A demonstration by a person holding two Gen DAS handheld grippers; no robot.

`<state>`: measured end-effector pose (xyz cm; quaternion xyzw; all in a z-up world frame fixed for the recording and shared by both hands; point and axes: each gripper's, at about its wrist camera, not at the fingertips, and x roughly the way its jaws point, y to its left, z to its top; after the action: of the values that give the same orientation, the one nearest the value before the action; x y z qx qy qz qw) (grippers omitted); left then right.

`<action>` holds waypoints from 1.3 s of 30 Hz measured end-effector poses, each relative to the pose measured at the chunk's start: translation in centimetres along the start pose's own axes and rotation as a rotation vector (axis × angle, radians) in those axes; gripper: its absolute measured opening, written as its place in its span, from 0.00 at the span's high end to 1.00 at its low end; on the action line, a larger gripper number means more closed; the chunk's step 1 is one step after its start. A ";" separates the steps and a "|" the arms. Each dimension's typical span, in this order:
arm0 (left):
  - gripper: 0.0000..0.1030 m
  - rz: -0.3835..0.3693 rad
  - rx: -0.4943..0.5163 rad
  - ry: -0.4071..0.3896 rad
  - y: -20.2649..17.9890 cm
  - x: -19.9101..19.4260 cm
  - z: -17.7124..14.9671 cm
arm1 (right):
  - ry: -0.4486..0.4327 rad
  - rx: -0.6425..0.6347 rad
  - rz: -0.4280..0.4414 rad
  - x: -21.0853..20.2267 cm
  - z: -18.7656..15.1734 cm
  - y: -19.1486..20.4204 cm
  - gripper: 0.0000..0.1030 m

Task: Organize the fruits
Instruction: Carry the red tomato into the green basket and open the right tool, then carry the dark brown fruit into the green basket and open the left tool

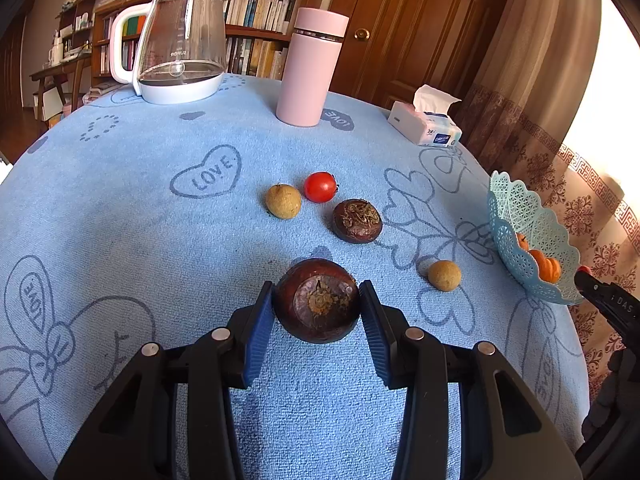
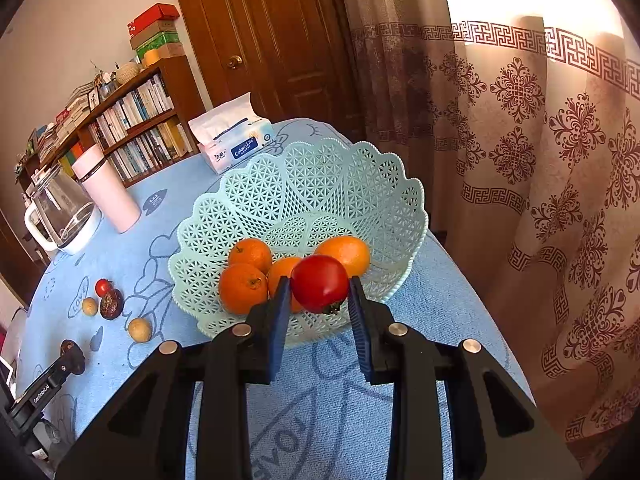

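My left gripper point(image 1: 317, 304) is shut on a dark brown water chestnut point(image 1: 318, 300), low over the blue tablecloth. Ahead lie a second water chestnut point(image 1: 357, 221), a red tomato point(image 1: 319, 187) and two tan longans point(image 1: 283, 201) point(image 1: 444, 275). My right gripper point(image 2: 318, 300) is shut on a red tomato point(image 2: 319, 283) and holds it over the near rim of the light-blue lattice basket point(image 2: 340, 176), which holds several oranges point(image 2: 242, 288). The basket also shows at the right edge of the left wrist view point(image 1: 520, 220).
A glass kettle point(image 1: 182, 44), a pink flask point(image 1: 312, 68) and a tissue pack point(image 1: 426, 124) stand at the table's far side. A curtain point(image 2: 540, 160) hangs close behind the basket. The left gripper shows at the lower left of the right wrist view point(image 2: 60, 368).
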<state>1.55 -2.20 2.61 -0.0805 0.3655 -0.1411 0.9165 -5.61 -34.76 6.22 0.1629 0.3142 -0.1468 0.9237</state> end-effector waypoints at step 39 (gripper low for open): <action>0.58 -0.067 0.213 0.006 -10.3 0.7 2.6 | -0.146 0.134 0.003 -2.3 -3.1 -2.0 0.34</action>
<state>1.78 -12.05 6.65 0.0054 0.3482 -0.2098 0.9136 -9.73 -34.94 4.95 0.2139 0.2353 -0.1775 0.9313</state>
